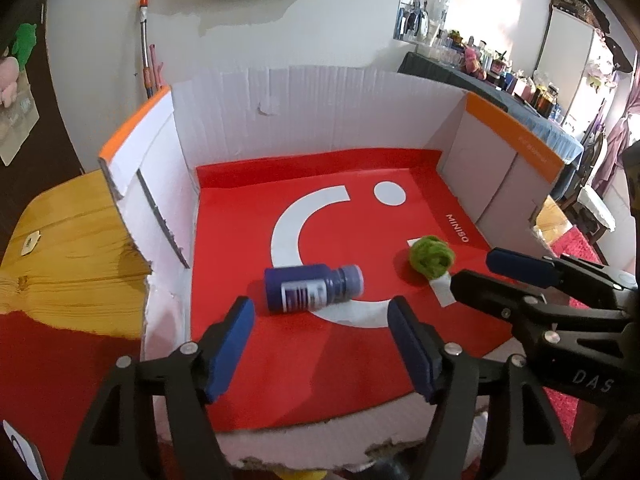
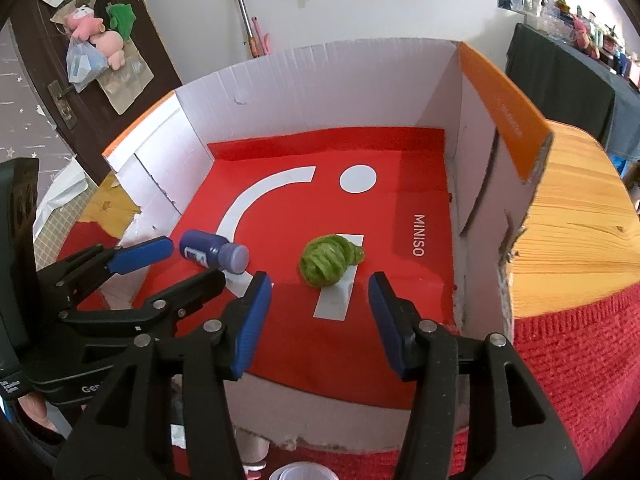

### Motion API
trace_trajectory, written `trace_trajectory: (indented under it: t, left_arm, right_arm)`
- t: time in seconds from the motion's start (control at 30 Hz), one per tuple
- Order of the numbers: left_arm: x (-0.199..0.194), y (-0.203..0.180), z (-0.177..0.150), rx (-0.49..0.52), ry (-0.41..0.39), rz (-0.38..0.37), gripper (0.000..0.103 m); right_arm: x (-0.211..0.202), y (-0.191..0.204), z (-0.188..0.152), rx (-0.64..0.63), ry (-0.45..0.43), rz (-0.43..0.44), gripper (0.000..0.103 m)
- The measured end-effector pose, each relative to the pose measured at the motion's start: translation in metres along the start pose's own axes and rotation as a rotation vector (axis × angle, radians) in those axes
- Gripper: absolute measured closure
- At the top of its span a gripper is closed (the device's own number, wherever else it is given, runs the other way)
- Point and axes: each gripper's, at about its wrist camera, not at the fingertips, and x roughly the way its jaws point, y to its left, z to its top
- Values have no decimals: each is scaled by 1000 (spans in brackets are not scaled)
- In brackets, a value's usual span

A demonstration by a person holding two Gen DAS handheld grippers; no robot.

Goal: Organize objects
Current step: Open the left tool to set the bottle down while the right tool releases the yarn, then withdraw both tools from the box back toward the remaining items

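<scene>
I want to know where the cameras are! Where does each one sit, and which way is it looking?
Left wrist view: sits on the left tool, looks down into the box at the blue bottle; the right tool pokes in from the right.
Right wrist view: sits on the right tool, looks down at the green yarn ball; the left tool shows at left.
Both share the box, bottle, yarn ball and red Miniso bag.
</scene>
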Motion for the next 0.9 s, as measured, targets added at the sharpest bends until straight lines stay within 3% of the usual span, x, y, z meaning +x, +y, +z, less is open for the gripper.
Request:
trace_trajectory:
  t: [0.23,0.47,0.9]
  left_arm:
    - [-14,-2,-3,-6,-31,9,24]
    - [-28,-7,-9,4,-62,28,19]
    - [-51,-5,-23,-18,-96,27,11]
  right_arm:
    - [-15,1,-4,4,-33,-11,41]
    - [-29,4,-10,0,-60,-16,41]
    - [-54,14,-21,-13,-106,-5,29]
